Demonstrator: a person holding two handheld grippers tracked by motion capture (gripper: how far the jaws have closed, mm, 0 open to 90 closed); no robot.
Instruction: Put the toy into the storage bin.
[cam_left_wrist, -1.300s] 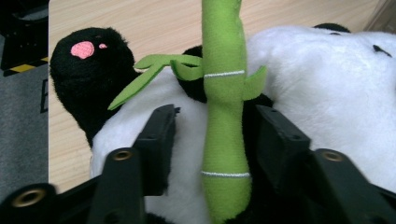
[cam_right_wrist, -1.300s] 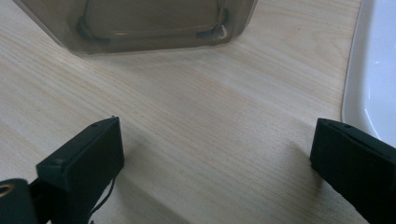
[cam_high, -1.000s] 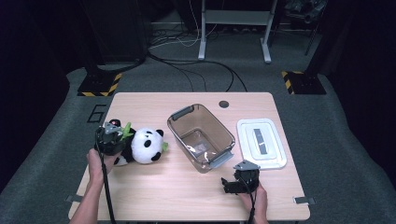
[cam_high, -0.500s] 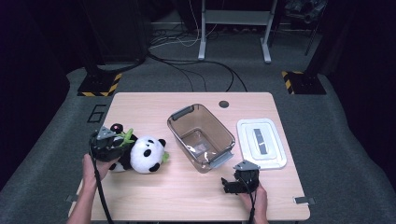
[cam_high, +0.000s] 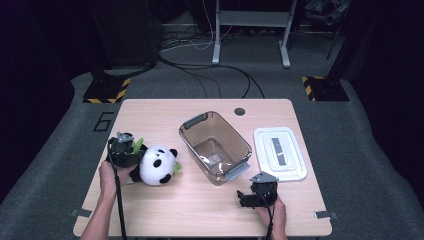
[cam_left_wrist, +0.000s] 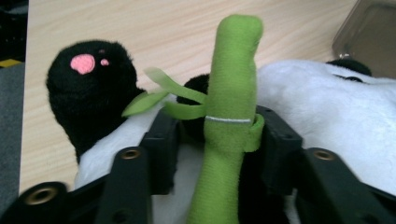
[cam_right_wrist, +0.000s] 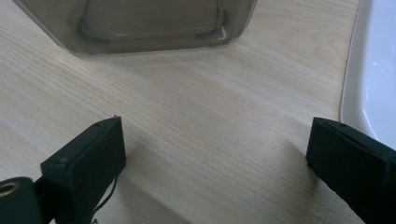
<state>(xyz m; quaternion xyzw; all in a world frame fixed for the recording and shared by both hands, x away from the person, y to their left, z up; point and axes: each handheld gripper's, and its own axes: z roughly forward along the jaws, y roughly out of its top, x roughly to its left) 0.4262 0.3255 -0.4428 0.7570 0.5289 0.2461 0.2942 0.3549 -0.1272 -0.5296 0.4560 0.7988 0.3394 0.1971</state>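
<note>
Panda (cam_high: 156, 165) held at left of the high view, lying on the table (cam_high: 200, 215) with its white head toward the bin (cam_high: 215, 147). Gripped by the left gripper (cam_left_wrist: 217, 140) — jaws closed narrow on the green bamboo stalk (cam_left_wrist: 229, 107) and the plush around it, stalk pointing up the frame between them. Bin just right of the panda, open, long axis slanting from upper left to lower right. Right gripper (cam_right_wrist: 215, 154) — jaws wide, holding nothing, low on bare wood near the bin's near end. White lid (cam_high: 278, 152) farther right. Left hand clearly the nearer to carry the toy rightward.
</note>
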